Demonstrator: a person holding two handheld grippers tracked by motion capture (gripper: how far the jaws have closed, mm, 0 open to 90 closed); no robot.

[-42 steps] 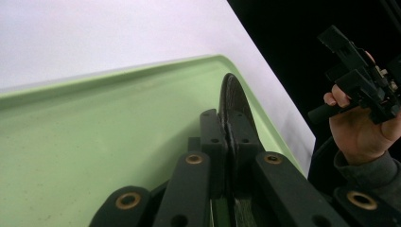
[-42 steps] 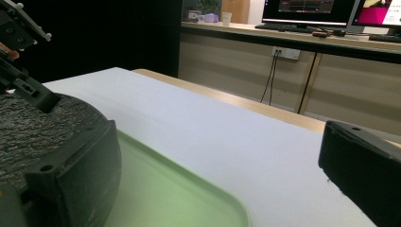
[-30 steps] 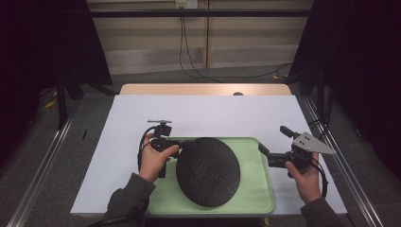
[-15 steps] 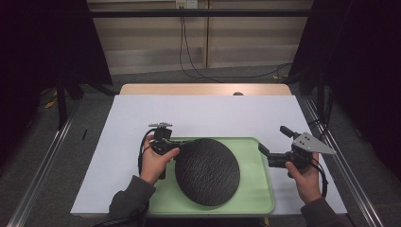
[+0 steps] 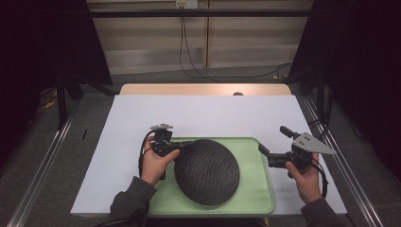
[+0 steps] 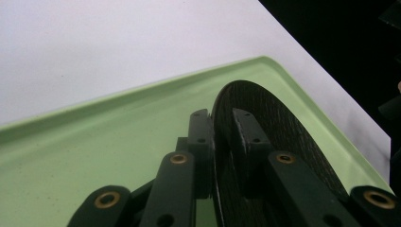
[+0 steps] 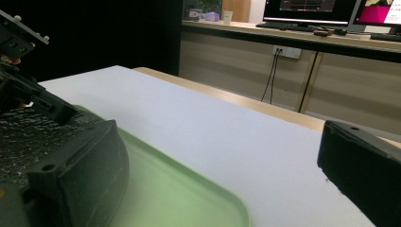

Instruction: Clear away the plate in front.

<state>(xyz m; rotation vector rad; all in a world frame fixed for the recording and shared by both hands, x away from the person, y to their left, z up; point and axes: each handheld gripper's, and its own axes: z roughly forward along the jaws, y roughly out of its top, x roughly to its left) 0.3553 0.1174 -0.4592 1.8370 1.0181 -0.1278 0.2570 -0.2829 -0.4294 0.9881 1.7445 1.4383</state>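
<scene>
Wide-apart tongs (image 7: 213,189) frame green tray (image 7: 189,194) — black plate (image 7: 28,132) left.

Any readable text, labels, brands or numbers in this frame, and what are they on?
None can be read.
Monitors behind the table, right gripper view: lit screens with coloured content, too small and blurred to read.
Black plate, green tray, white table cover: no markings show.
Left claw, shut on the plate's rim, and right claw, open: no lettering shows.
</scene>
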